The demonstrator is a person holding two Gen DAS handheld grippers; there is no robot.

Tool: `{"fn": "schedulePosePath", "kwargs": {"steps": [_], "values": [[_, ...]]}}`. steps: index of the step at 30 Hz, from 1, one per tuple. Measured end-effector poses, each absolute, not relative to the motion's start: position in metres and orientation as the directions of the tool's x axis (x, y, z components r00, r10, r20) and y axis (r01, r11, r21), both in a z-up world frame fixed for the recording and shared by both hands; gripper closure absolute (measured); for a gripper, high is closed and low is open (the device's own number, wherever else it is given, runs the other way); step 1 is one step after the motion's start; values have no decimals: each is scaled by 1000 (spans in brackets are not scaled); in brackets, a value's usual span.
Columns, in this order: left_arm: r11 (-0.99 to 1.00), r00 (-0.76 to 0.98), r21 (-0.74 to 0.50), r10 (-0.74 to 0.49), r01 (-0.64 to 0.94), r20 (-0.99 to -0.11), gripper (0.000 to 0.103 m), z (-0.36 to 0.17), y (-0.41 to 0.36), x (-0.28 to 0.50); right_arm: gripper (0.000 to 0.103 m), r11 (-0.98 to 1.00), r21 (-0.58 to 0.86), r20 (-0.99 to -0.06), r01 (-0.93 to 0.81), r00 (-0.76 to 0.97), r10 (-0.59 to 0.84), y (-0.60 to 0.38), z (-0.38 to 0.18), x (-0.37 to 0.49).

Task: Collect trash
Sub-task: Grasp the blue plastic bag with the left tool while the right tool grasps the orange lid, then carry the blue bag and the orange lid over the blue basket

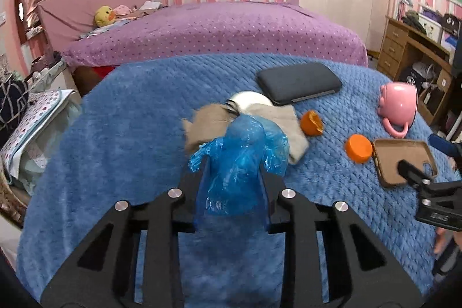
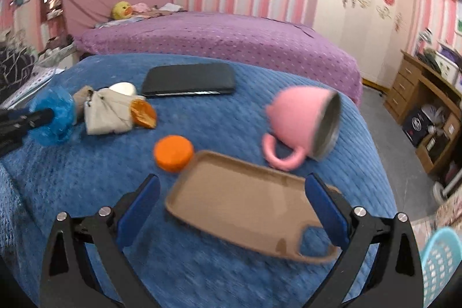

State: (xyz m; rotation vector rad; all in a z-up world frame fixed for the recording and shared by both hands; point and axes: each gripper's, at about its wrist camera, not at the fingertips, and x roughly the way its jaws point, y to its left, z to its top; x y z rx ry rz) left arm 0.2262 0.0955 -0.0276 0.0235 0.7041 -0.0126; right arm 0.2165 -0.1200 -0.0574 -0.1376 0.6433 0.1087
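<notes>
Left gripper is clamping the blue bag; lift gently. Right gripper is hovering apart over the case.

The blue plastic bag hides the left gripper's fingers.

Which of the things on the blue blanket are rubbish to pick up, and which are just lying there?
Rubbish, probably:
blue plastic bag, pinched in the left gripper
orange peel
orange cap
crumpled beige cloth

Just lying there, likely:
pink mug, on its side
black case
brown phone case, between the open right gripper's fingers
</notes>
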Motion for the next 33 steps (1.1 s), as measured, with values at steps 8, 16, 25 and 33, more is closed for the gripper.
{"fn": "schedulePosePath", "kwargs": {"steps": [8, 16, 25, 33], "values": [[996, 783, -15, 65, -94, -618, 75, -16, 152, 211, 12, 959, -90, -652, -269, 744, 147, -75, -66, 256], [992, 743, -16, 83, -126, -664, 75, -33, 160, 225, 49, 941, -66, -728, -331, 661, 181, -65, -81, 286], [993, 750, -23, 71, -115, -658, 75, -29, 154, 222, 64, 933, -82, -678, -350, 706, 206, -65, -70, 267], [997, 761, -25, 41, -74, -648, 75, -21, 125, 211, 64, 948, -63, -633, -312, 747, 203, -96, -46, 229]]}}
